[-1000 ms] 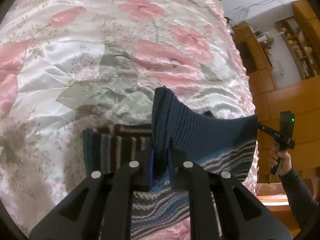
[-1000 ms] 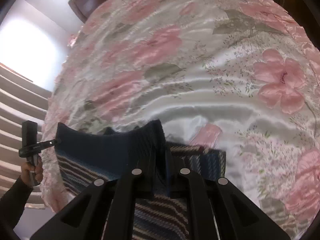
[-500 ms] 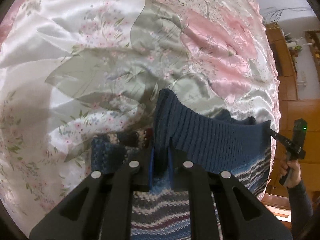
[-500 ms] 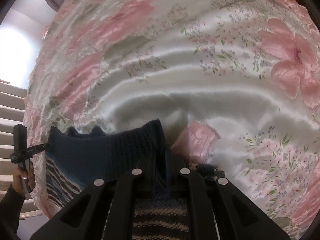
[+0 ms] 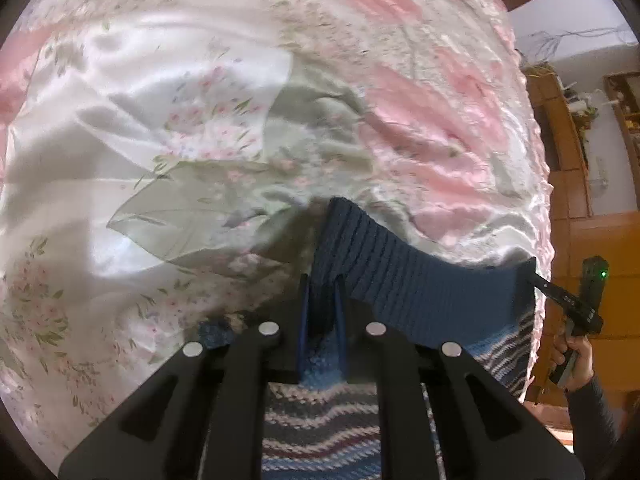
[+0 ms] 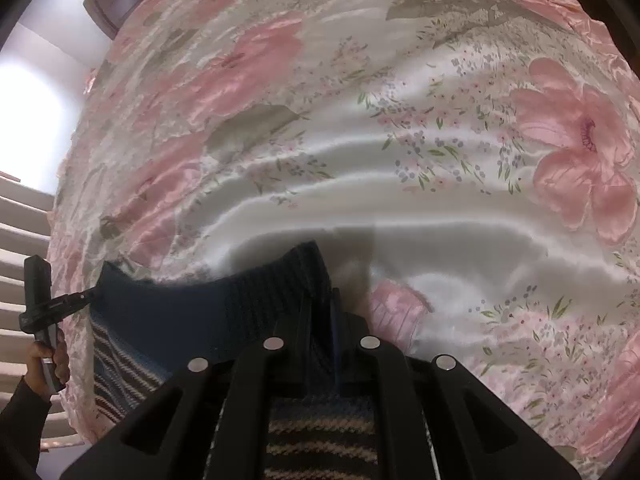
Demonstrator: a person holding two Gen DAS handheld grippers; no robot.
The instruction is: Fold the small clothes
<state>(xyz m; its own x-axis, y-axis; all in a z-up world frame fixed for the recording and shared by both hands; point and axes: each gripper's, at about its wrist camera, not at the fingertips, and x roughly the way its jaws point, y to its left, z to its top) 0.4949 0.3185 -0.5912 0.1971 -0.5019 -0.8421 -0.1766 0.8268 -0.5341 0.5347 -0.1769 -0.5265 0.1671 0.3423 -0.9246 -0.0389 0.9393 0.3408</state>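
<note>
The knitted garment point(image 5: 432, 288) is held stretched above the bed point(image 5: 200, 120), its ribbed blue hem running crosswise from the left gripper point(image 5: 322, 312) to the right gripper point(image 6: 320, 320). Both grippers are clamped narrow on opposite hem corners, equally near. No legible writing is seen

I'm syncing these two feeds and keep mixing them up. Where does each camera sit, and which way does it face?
Left wrist: sits on the left claw, looks along its fingers over the floral bedspread; the right claw and its hand show at right.
Right wrist: sits on the right claw, facing the same bedspread; the left claw and hand show at left.
Shared: the knit sweater, its ribbed blue hem stretched between both claws.
</note>
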